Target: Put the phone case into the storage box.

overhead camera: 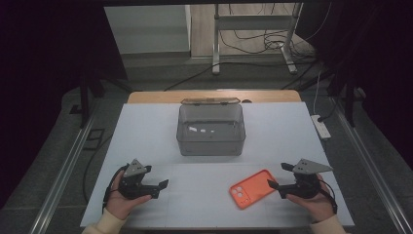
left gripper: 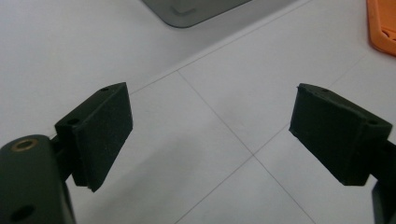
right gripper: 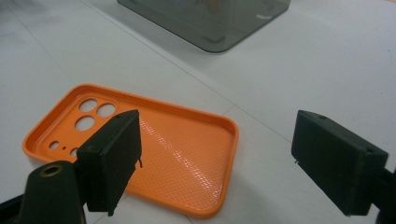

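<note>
From the high view there were two grippers, one phone case and one clear box on the white table [overhead camera: 146,131]. The left gripper [overhead camera: 163,187] sat near the front left, held in a hand, its jaws spread and empty. The right gripper [overhead camera: 275,189] sat at the front right, jaws likewise apart, holding nothing. The orange phone case [overhead camera: 253,189] lay flat just left of the right gripper's tips, its long axis running diagonally, camera holes toward the near left end. The clear box [overhead camera: 211,129] stood farther back, at the middle.

In the left gripper view, the left gripper [left gripper: 210,135] was wide open over bare table, with a corner of the phone case [left gripper: 383,28] at the upper right and the box [left gripper: 191,9] at the top.

In the right gripper view, the right gripper [right gripper: 215,158] gaped wide; the phone case [right gripper: 177,154] lay inside up, partly behind the left jaw, its camera holes to the left and the box [right gripper: 210,21] beyond.
</note>
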Demonstrator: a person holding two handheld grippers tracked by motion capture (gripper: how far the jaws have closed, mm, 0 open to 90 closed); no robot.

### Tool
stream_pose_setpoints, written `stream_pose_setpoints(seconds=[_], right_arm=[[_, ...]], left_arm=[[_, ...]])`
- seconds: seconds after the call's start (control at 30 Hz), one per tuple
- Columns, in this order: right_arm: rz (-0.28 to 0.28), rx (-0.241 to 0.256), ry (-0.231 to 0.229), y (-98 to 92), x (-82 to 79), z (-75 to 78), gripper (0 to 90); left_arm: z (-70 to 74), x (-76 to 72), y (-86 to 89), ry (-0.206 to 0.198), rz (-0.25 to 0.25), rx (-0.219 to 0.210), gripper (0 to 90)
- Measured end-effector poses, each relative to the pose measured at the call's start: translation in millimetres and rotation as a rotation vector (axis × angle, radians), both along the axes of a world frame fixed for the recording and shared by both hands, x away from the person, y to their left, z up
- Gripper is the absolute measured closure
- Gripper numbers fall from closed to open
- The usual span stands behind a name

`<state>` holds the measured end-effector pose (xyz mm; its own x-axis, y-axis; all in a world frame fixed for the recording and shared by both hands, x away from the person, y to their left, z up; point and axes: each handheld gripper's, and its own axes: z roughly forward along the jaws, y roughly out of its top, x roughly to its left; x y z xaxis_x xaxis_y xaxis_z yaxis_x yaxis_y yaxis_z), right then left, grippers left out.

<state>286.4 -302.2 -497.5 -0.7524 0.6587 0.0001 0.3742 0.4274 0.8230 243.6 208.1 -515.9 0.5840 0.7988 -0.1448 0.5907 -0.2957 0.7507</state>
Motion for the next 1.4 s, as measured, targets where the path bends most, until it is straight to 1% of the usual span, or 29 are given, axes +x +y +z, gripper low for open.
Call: stream_pose_setpoints(seconds=[0.03, 0.1, 0.3, 0.33, 0.5, 0.67, 0.83, 0.87, 0.9, 0.97, 1.13, 1.2, 1.4], right_arm=[[0.012, 0.009, -0.001, 0.4, 0.2, 0.5, 16.6], [0.025, 0.005, -0.004, 0.8, 0.5, 2.2, 17.3], [0.080, -0.034, -0.006, 2.8, 0.6, 6.6, 17.4], [0.080, -0.034, -0.006, 2.8, 0.6, 6.6, 17.4], [0.130, -0.059, -0.003, 4.8, 1.7, 12.0, 19.1], [0.155, -0.078, 0.000, 6.1, 3.3, 15.1, 19.2], [0.173, -0.101, -0.001, 7.4, 5.5, 19.4, 19.7], [0.183, -0.105, 0.001, 8.3, 6.4, 21.1, 20.0], [0.202, -0.122, 0.001, 10.0, 7.9, 24.2, 20.0], [0.216, -0.140, 0.000, 11.3, 9.4, 26.2, 20.0], [0.277, -0.200, 0.018, 17.4, 17.3, 29.3, 20.1], [0.292, -0.227, 0.025, 20.1, 21.6, 29.9, 19.9], [0.346, -0.266, 0.039, 28.5, 32.0, 32.6, 19.0]], left_arm=[[0.0, 0.0, -0.9, 0.001, -0.004, 0.003, 13.4], [-0.6, 0.1, -2.3, 0.008, -0.009, 0.009, 13.4], [-1.8, 0.7, -2.4, 0.018, -0.006, 0.015, 13.5], [-1.8, 0.7, -2.4, 0.018, -0.006, 0.015, 13.5], [-2.0, 1.1, -2.9, 0.022, -0.014, 0.017, 13.5], [-2.2, 0.9, -3.3, 0.028, -0.013, 0.017, 13.5], [-1.4, 0.8, -2.6, 0.024, -0.013, 0.017, 13.5], [-1.3, 0.7, -2.7, 0.023, -0.012, 0.017, 13.5], [-1.2, 0.7, -2.8, 0.024, -0.013, 0.017, 13.5], [-1.6, 1.1, -3.9, 0.029, -0.014, 0.019, 13.5], [-2.3, 1.5, -5.7, 0.031, -0.027, 0.025, 13.5], [-2.6, 1.6, -5.6, 0.033, -0.027, 0.026, 13.5], [-3.0, 1.5, -5.4, 0.037, -0.028, 0.029, 13.6]])
